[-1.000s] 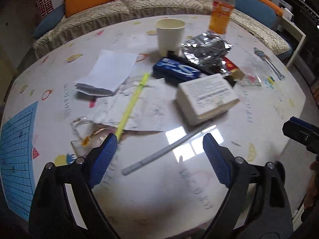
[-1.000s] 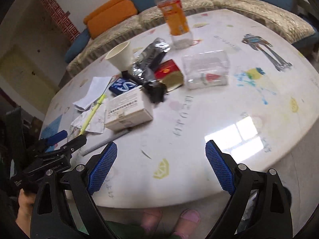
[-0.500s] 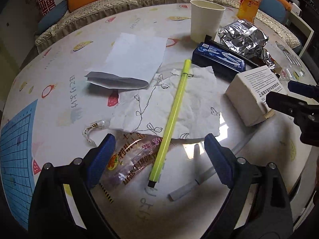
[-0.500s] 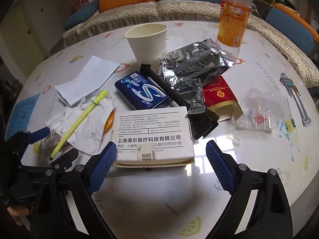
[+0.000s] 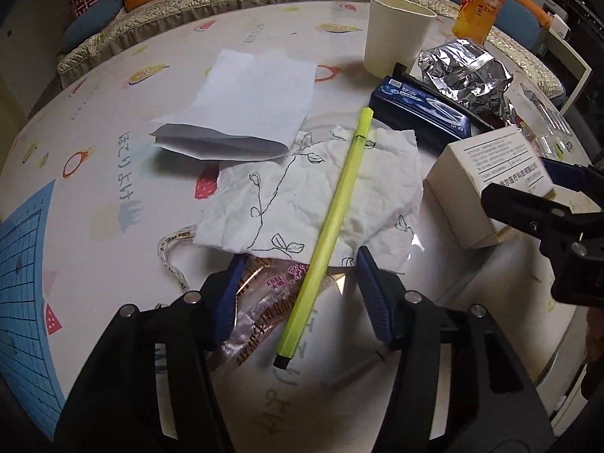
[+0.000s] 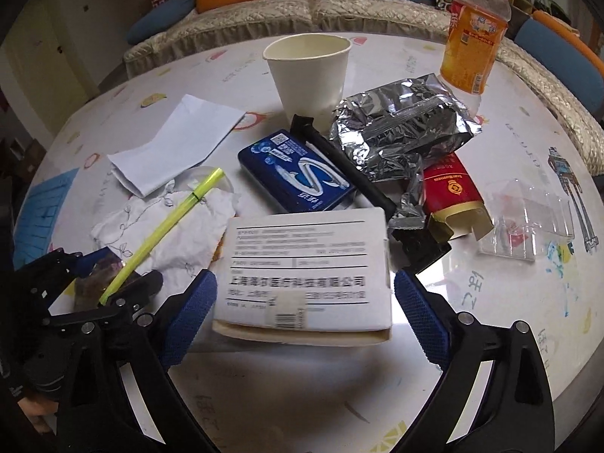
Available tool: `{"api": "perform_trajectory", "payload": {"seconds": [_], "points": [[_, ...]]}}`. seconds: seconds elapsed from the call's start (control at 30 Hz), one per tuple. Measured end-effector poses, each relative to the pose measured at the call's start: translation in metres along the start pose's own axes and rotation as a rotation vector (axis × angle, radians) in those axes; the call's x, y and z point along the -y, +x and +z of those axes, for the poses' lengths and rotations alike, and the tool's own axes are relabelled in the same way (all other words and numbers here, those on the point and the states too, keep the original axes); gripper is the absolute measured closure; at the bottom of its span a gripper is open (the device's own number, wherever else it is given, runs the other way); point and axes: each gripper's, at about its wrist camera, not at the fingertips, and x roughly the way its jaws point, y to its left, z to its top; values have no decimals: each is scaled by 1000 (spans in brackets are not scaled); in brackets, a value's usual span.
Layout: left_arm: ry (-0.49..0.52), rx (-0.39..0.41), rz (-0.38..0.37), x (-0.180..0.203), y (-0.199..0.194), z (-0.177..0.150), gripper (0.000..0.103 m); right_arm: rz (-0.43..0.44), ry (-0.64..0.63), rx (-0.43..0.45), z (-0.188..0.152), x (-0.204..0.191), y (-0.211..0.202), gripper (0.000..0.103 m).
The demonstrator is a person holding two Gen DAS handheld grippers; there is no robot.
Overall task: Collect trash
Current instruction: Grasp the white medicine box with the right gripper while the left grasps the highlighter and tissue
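Note:
My left gripper [image 5: 298, 290] is open, its jaws on either side of a yellow-green pen [image 5: 332, 219] and a clear snack wrapper [image 5: 260, 305]. The pen lies on a crumpled white tissue [image 5: 302, 196]. My right gripper [image 6: 305, 302] is open, its jaws on either side of a white printed box [image 6: 305, 268]. The left gripper [image 6: 113, 287] shows at the left of the right wrist view, at the pen's near end.
On the round table [image 6: 509, 143]: a paper cup [image 6: 309, 71], folded white paper [image 6: 173, 147], blue gum pack [image 6: 298, 170], foil bag [image 6: 400, 128], red carton [image 6: 453, 192], clear plastic shell [image 6: 528, 222], orange drink bottle [image 6: 473, 34], grey pen [image 5: 355, 372]. A sofa [image 6: 302, 7] stands behind.
Both grippers have moved forward and lower. The left jaws have narrowed around the pen and wrapper. The right jaws now flank the white box.

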Motion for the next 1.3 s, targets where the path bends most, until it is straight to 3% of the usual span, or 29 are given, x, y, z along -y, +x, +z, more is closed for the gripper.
{"api": "perform_trajectory", "payload": {"seconds": [0.1, 0.33, 0.63, 0.77, 0.9, 1.3], "points": [[-3, 4, -26, 0, -3, 0, 64, 27, 2, 3, 0, -5, -3, 9], [6, 0, -56, 5, -3, 0, 81, -37, -26, -48, -4, -13, 16, 6], [-32, 23, -95, -3, -12, 0, 86, -3, 36, 1, -4, 1, 3, 10], [-25, 44, -104, 2, -22, 2, 87, 55, 88, 29, -4, 12, -13, 11], [-21, 64, -102, 7, -34, 5, 96, 94, 123, 59, -5, 21, -35, 11], [-20, 132, -119, 20, -73, 10, 97, 109, 164, 123, -24, 46, -86, 11]]}}
